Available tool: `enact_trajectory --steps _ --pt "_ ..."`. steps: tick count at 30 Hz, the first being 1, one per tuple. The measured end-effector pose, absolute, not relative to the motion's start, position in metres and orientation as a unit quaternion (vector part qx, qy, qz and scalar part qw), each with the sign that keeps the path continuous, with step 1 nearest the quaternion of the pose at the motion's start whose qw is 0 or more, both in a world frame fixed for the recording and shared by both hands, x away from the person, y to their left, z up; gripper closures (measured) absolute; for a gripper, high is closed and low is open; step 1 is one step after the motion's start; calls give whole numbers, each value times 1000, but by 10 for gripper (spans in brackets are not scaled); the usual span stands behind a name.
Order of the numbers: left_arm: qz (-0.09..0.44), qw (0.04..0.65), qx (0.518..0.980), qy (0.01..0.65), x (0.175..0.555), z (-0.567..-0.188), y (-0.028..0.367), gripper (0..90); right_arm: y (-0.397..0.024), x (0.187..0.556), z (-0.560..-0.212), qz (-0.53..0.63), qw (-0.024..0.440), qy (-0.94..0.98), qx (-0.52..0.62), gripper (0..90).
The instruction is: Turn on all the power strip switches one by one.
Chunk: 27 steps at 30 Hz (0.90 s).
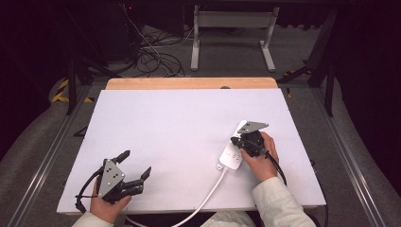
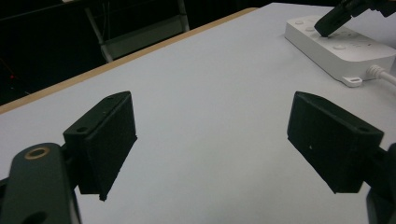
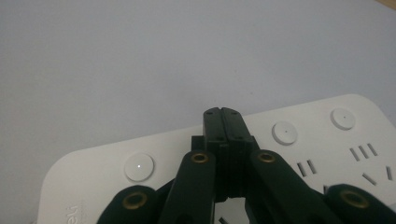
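Right gripper [image 1: 238,140] at center right of the high view, jaws closed tight with nothing between, tip pressed down on the power strip [image 1: 230,155], likely to push a button [image 3: 139,166]. Left gripper [image 1: 136,164] at lower left, jaws wide open, waiting on the surface [image 1: 165,123].

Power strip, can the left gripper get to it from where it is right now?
Probably yes: bare table lies between the open left gripper and the power strip, though the shut right gripper already sits on top of it.
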<state>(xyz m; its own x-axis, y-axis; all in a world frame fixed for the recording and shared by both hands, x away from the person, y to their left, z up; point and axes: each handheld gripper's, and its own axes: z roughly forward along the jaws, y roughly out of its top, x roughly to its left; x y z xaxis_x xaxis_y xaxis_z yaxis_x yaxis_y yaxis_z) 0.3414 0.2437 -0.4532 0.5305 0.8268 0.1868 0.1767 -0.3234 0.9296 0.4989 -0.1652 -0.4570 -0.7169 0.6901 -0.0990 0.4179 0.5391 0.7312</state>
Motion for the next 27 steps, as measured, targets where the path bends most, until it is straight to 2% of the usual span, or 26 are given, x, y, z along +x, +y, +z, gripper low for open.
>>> enact_trajectory --steps 17,27 --pt "343 472 736 343 341 -453 243 162 -165 497 -461 357 200 852 325 900" --pt "344 473 736 343 341 -454 243 162 -167 498 -462 364 190 849 334 900"
